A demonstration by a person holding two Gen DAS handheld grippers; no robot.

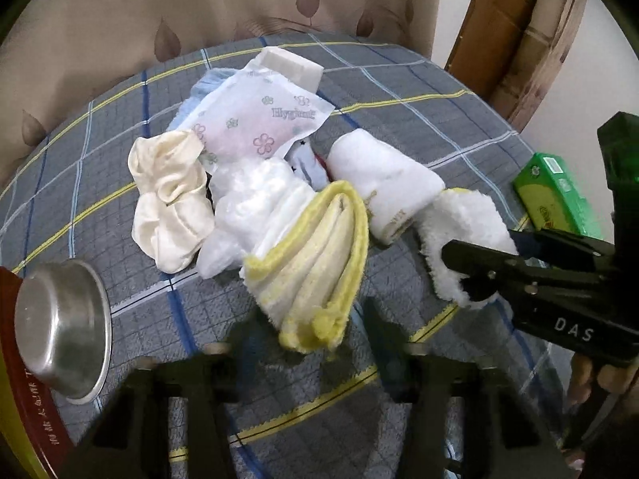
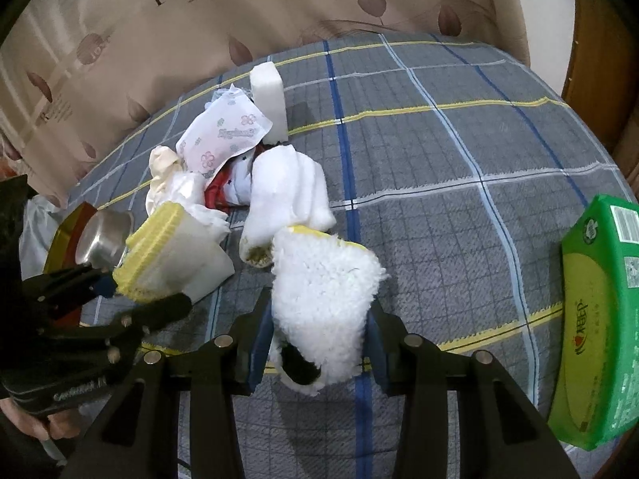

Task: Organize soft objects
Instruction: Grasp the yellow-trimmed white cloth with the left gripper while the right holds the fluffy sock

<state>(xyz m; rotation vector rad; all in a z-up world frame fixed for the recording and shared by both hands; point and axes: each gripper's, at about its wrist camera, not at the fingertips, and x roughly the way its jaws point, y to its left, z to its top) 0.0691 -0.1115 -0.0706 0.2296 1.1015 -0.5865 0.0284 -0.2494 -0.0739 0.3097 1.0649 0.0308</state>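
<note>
A pile of soft things lies on a plaid bedsheet (image 1: 399, 92): a yellow-edged folded towel (image 1: 315, 263), a cream cloth (image 1: 167, 195), a flowered Hygienix pad packet (image 1: 259, 119), a white rolled towel (image 1: 383, 183) and a white sponge block (image 1: 293, 66). My right gripper (image 2: 315, 343) is shut on a fluffy white cloth (image 2: 323, 291), also seen in the left wrist view (image 1: 459, 231). My left gripper (image 1: 303, 343) is open, its fingers on either side of the near end of the yellow-edged towel (image 2: 159, 247).
A steel bowl (image 1: 60, 323) rests on a red and yellow round tin (image 1: 24, 419) at the left. A green tissue pack (image 2: 599, 319) lies at the right. A leaf-print curtain (image 1: 199, 8) hangs behind the bed. A wooden door (image 1: 507, 20) stands at the far right.
</note>
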